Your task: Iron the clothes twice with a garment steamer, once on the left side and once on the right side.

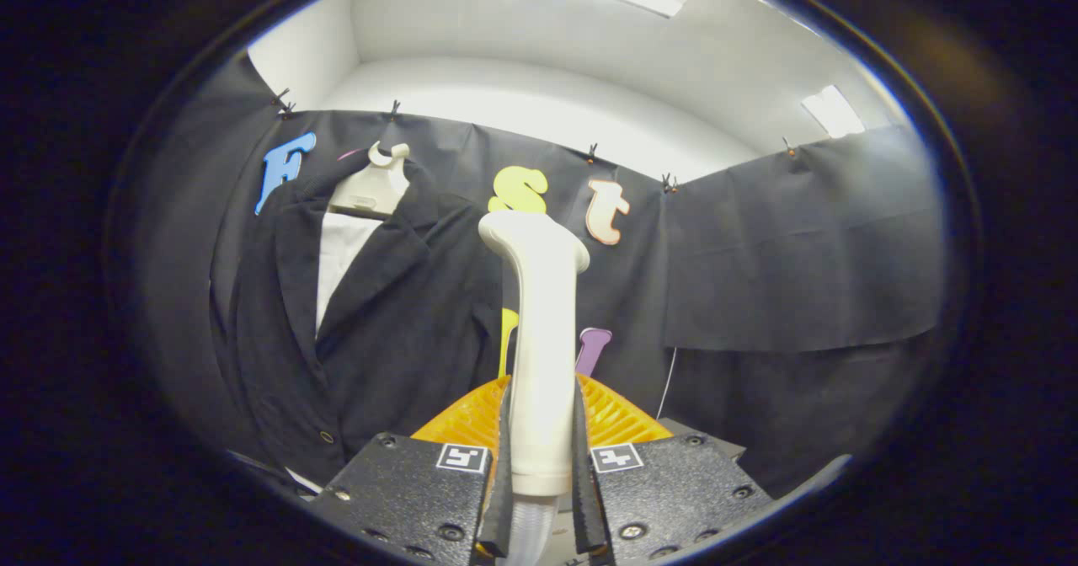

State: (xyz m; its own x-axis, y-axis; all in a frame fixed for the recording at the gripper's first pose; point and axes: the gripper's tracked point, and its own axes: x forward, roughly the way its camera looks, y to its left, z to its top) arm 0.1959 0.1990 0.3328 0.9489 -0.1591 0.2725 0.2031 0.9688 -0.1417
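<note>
A white garment steamer [543,339] stands upright between my fingers, its handle clamped on both sides and its head tilted left at the top. My gripper [541,431] is shut on it. A ribbed hose leaves the steamer's base below the fingers. To the left, beyond the fingers, a black jacket [370,330] with a white shirt [339,258] inside hangs on a pale hanger [372,185] against the black cloth wall. The steamer head is off the jacket's right side, apart from the fabric.
Black cloth wall [800,254] runs behind and to the right, clipped along its top edge. A thin white cord [668,381] hangs down the cloth right of the steamer. White room walls and ceiling lights show above.
</note>
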